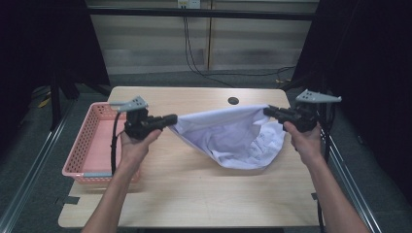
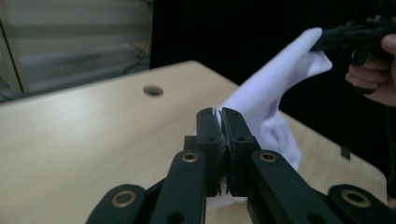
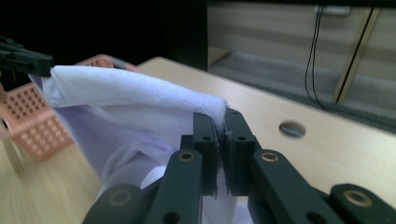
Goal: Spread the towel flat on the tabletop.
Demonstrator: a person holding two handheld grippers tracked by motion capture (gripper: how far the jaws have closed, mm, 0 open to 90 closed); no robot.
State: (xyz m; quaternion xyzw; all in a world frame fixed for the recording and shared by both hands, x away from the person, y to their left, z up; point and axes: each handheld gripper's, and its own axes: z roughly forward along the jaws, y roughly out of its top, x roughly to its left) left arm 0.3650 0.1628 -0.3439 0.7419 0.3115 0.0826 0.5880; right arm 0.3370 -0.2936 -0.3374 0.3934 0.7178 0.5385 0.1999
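left tongs (image 1: 171, 119) and right tongs (image 1: 268, 111) each clenched on a corner of the white soft cloth (image 1: 233, 138), stretched above the wooden surface (image 1: 194, 194), likely to spread it for folding.

Left gripper (image 1: 171, 119) and right gripper (image 1: 268, 111): matte black two-jaw linkages with brass-ringed pivots, each topped by a grey three-cornered plate. A black cable trails from each. The person's forearms are bare, unsleeved.
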